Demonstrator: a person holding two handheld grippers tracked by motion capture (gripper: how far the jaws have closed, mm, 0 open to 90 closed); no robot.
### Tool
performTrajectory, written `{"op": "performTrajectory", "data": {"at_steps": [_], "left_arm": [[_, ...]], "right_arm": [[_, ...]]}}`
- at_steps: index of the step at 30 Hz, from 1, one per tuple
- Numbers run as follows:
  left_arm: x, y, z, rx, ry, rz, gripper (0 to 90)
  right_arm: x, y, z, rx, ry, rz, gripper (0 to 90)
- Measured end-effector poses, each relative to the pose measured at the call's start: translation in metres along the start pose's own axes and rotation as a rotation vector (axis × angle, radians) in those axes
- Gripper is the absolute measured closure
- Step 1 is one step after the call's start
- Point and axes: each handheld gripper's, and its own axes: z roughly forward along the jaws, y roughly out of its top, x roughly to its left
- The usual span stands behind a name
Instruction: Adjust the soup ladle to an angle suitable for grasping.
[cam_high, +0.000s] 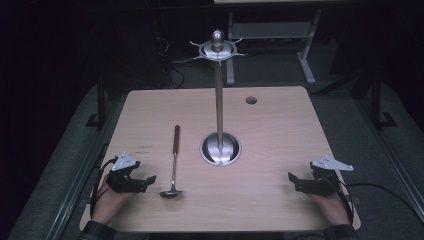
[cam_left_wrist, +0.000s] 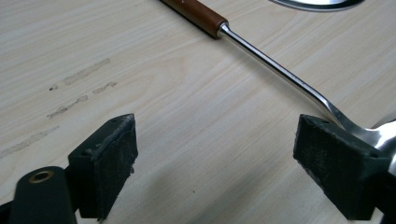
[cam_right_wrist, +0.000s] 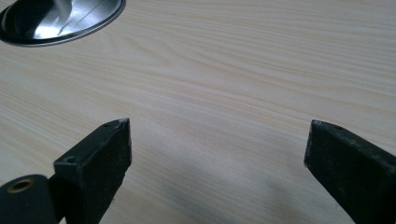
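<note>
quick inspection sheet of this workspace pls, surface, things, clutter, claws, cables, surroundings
surface: light wood table, faint scuff marks near the left claw, a round hole at the far right.
job's things: ladle lying flat, brown handle pointing away, bowl toward the person; tall metal stand upright at the centre on a round base, hooks at its top, nothing hanging.
clutter: nothing seen.
claws: left claw open, low, just left of the ladle bowl; right claw open, low over bare wood.
cables: one trails from each claw; right cable runs off the table edge.
surroundings: dark room, grey floor, another table's legs behind.
</note>
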Motion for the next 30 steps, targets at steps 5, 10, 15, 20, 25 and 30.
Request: {"op": "performTrajectory", "data": {"at_steps": [5,10,15,20,25,30], "left_arm": [[0.003,0.004,0.000,0.000,0.022,-0.025,21.9],[0.004,0.010,0.000,0.012,0.027,-0.038,34.8],[0.005,0.015,-0.001,0.016,0.025,-0.044,48.3],[0.006,0.022,0.000,0.010,0.037,-0.050,60.3],[0.007,0.030,0.001,0.003,0.034,-0.054,79.4],[0.008,0.038,0.006,0.005,0.024,-0.052,89.6]], "right_arm": [[0.000,0.000,0.000,-0.002,0.003,-0.003,7.0],[0.001,0.001,0.002,0.004,0.004,-0.001,7.0],[0.001,0.000,0.002,0.007,0.003,-0.006,7.0],[0.001,0.000,0.001,0.003,0.003,-0.001,7.0],[0.001,0.000,0.001,0.003,0.002,-0.004,7.0],[0.001,0.000,0.001,0.001,0.002,-0.001,7.0]]}}
